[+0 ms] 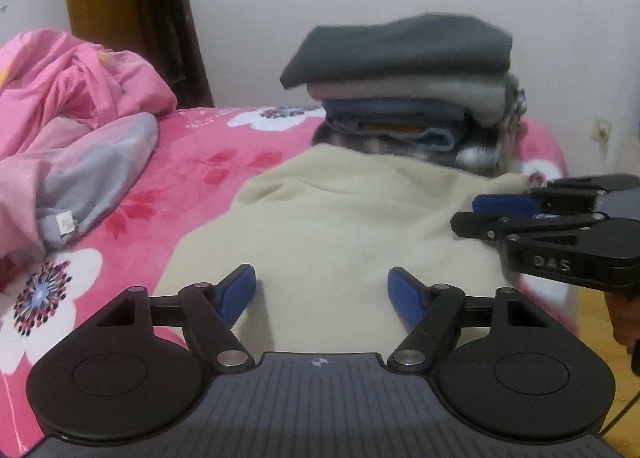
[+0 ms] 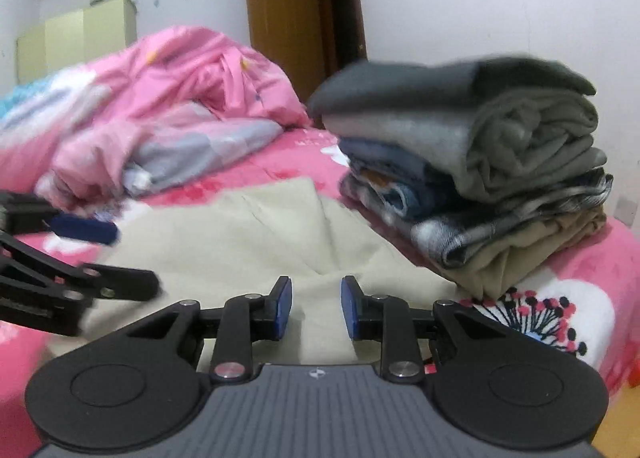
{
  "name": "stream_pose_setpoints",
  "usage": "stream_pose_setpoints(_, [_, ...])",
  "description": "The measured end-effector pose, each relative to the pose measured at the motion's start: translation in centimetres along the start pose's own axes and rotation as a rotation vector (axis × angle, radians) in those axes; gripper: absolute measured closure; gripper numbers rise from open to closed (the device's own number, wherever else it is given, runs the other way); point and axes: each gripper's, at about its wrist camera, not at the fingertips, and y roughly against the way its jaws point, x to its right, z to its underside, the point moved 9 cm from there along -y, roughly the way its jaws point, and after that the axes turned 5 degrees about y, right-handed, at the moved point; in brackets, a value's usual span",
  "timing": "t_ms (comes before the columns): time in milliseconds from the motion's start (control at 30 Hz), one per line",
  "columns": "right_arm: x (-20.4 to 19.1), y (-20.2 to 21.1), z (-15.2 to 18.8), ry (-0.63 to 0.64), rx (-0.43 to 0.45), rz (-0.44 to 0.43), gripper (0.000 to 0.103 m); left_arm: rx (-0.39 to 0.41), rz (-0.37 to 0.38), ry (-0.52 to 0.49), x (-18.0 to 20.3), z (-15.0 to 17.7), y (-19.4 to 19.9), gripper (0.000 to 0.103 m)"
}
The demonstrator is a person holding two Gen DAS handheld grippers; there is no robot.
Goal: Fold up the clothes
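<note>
The cream garment [image 1: 332, 217] lies flat mid-frame on the pink bed [image 1: 192, 161], below the stack [image 1: 404, 93] of folded clothes. The left gripper [image 1: 321, 290] gapes wide, empty. The right gripper [image 2: 316, 308] stands narrowly parted over the cloth, gripping nothing.

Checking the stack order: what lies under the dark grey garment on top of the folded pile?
Under the dark grey garment lie a grey-green knit, folded jeans, a plaid piece, then a khaki one. Anything further inside the pile is covered.
</note>
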Motion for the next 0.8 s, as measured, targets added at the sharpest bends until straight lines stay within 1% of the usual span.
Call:
stream_pose_setpoints(33, [0.0, 1.8, -0.2, 0.009, 0.016, -0.007, 0.074, 0.014, 0.014, 0.008, 0.1, 0.3, 0.8, 0.029])
stream_pose_setpoints(100, [-1.0, 3.6, -0.2, 0.016, 0.031, -0.021, 0.074, 0.042, 0.042, 0.024, 0.4, 0.9, 2.4, 0.028])
stream_pose_setpoints(167, [-1.5, 4.2, 0.9, -0.011, 0.005, -0.055, 0.074, 0.061, 0.074, 0.041, 0.7, 1.7, 3.8, 0.027])
stream_pose_setpoints(233, [-2.0, 3.1, 2.8, -0.033, -0.056, -0.079, 0.073, 0.012, 0.125, 0.065, 1.7, 3.6, 3.3, 0.027])
stream_pose_setpoints(300, [-1.7, 2.9, 3.1, -0.076, -0.057, -0.089, 0.073, 0.025, 0.106, 0.081, 2.0, 4.7, 3.0, 0.027])
stream_pose_setpoints(333, [-1.6, 3.2, 2.6, -0.079, -0.078, -0.078, 0.073, 0.030, 0.099, 0.094, 2.2, 5.1, 3.1, 0.027])
stream_pose_setpoints(400, [-2.3, 4.8, 1.5, -0.018, -0.078, -0.041, 0.073, 0.031, 0.101, 0.154, 2.1, 4.9, 4.2, 0.028])
stream_pose_setpoints(467, [-3.5, 6.9, 1.2, 0.046, -0.065, -0.032, 0.073, 0.044, 0.107, 0.215, 1.9, 4.9, 5.7, 0.028])
stream_pose_setpoints(567, [-4.6, 9.0, 2.1, 0.015, -0.090, -0.022, 0.073, 0.055, 0.092, 0.263, 1.7, 5.4, 7.9, 0.026])
stream_pose_setpoints(667, [-5.6, 11.2, 3.0, -0.018, -0.115, -0.013, 0.073, 0.063, 0.064, 0.275, 1.6, 6.2, 10.6, 0.025])
stream_pose_setpoints(767, [-6.9, 14.3, 2.9, -0.063, -0.100, -0.008, 0.072, 0.105, 0.025, 0.292, 1.2, 6.4, 13.9, 0.020])
stream_pose_setpoints(800, [-7.5, 15.4, 2.7, -0.065, -0.091, -0.004, 0.069, 0.121, 0.012, 0.306, 1.0, 6.5, 15.1, 0.020])
